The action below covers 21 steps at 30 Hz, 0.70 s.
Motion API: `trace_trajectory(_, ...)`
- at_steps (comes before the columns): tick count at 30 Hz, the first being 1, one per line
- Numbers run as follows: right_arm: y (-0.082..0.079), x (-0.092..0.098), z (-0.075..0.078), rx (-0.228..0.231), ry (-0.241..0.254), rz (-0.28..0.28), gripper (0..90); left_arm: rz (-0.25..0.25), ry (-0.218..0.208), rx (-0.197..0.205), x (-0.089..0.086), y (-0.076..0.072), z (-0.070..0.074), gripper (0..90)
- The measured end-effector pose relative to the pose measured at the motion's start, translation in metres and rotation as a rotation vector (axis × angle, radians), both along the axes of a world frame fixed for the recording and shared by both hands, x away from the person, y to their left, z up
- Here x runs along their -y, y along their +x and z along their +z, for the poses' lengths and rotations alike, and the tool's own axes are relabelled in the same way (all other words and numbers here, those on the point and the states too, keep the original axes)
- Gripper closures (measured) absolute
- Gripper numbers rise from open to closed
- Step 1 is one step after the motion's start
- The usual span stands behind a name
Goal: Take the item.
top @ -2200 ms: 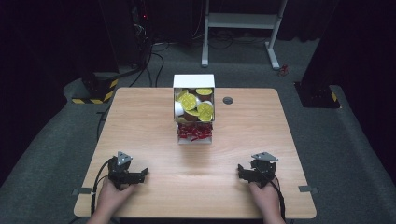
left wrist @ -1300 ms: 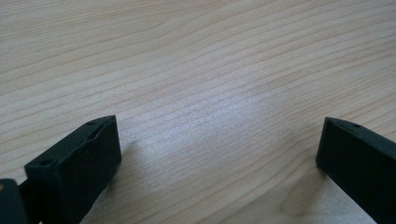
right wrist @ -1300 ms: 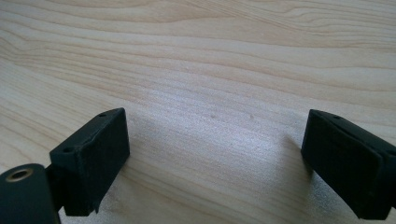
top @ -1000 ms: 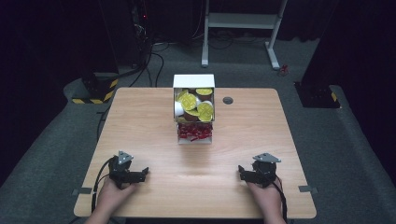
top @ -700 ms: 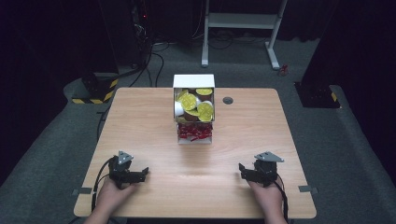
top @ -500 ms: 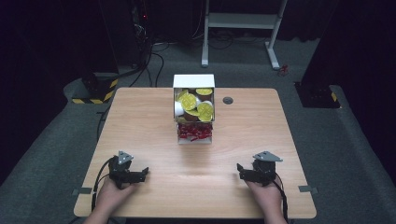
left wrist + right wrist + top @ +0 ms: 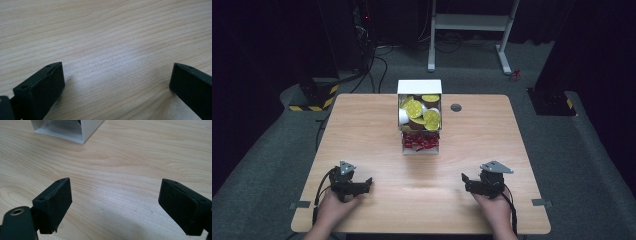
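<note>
**Two tools parked, box still untouched**

Both of your tools rest low at the near edge of the bench: the left tool toward the near left corner, the right tool toward the near right corner. Each has its jaws spread wide with nothing between them.

The white box stands at the middle of the bench toward the far edge, well apart from both tools. Its upper part holds yellow-lidded cups; its lower part holds small red packets.

You look to be at the starting step, before any reach. Your next move probably calls for carrying one tool forward to the box, jaws kept apart, and lining up on a single item.

From above you see the contents. The right gripper view catches the box's near corner across bare wood; the left gripper view gives you bench grain alone.
</note>
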State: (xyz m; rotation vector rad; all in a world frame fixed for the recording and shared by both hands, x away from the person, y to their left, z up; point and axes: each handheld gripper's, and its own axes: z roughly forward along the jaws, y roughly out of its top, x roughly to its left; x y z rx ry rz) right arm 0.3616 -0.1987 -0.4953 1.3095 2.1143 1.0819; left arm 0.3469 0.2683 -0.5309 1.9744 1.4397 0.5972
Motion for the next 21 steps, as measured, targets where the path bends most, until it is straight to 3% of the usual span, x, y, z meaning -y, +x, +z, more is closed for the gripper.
trace_trajectory(4,0.005,-0.003,0.005,-0.014,0.026,0.001,11.8,0.0,0.0,0.0,0.0,0.0,0.0,0.2)
trace_trajectory(8,0.011,-0.012,0.011,-0.004,0.008,0.026,12.8,0.0,0.0,0.0,0.0,0.0,0.0,0.2)
trace_trajectory(21,0.02,-0.041,0.026,0.014,0.016,0.052,16.3,-0.001,0.0,-0.002,0.0,0.0,0.0,0.3)
